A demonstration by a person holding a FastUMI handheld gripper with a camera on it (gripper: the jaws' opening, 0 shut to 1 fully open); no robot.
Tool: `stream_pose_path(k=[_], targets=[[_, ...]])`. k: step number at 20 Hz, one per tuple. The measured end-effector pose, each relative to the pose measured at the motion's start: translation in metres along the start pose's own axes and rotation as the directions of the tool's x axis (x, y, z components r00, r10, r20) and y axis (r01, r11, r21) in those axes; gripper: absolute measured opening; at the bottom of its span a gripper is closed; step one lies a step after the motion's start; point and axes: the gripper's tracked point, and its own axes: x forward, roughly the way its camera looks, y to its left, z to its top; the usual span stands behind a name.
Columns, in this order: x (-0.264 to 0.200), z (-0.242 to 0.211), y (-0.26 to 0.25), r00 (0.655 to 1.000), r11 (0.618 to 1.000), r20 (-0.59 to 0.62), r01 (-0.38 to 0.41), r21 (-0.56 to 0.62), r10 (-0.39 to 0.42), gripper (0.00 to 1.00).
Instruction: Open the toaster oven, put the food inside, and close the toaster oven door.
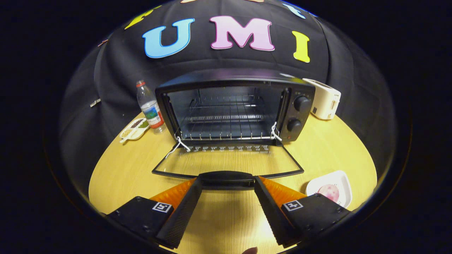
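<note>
Gripper view:
Claw: the claw (227,183) is wide open and holds nothing; its two fingers (183,208) point at the two ends of the door handle (226,178).
Toaster oven: the toaster oven (235,106) stands on the worktop (116,169), beyond the fingers, with the wire rack (222,121) visible inside.
Door: the glass door (227,162) is folded down flat, its handle just ahead of the fingertips.
Food: a pink round food (328,192) lies on a white plate (344,183), right of the right finger.
Other things: a water bottle (150,107) and a small snack dish (134,128) are left of the oven; a white toaster (325,98) is on its right.
</note>
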Motion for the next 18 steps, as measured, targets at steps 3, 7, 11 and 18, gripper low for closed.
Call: stream_pose_path(k=[3,7,11,18], targets=[[-0.012,-0.013,-0.001,0.999,1.000,-0.037,-0.017,0.018,0.018,0.98],[-0.042,-0.005,-0.009,0.996,0.994,-0.060,-0.067,0.085,0.072,0.98],[-0.076,0.008,-0.042,0.988,0.989,-0.109,-0.098,0.111,0.110,1.00],[-0.109,0.017,-0.148,0.947,0.994,-0.307,-0.082,0.065,0.098,0.99]])
